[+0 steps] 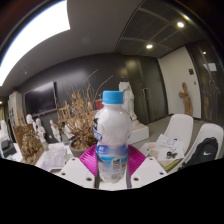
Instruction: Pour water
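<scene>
A clear plastic water bottle [113, 132] with a blue cap and a blue-white label stands upright between my fingers. It is raised above the table level, with the room showing behind it. My gripper [112, 163] is shut on the bottle: both magenta pads [89, 160] press against its lower sides at the label. The bottle's base is hidden below the fingers. No cup or glass shows in the gripper view.
Behind the bottle stand dried plants [76, 112] in vases and white figurines [40, 130] on a table to the left. A white chair [182, 135] is at the right, with a dark wall and a doorway [178, 80] farther back.
</scene>
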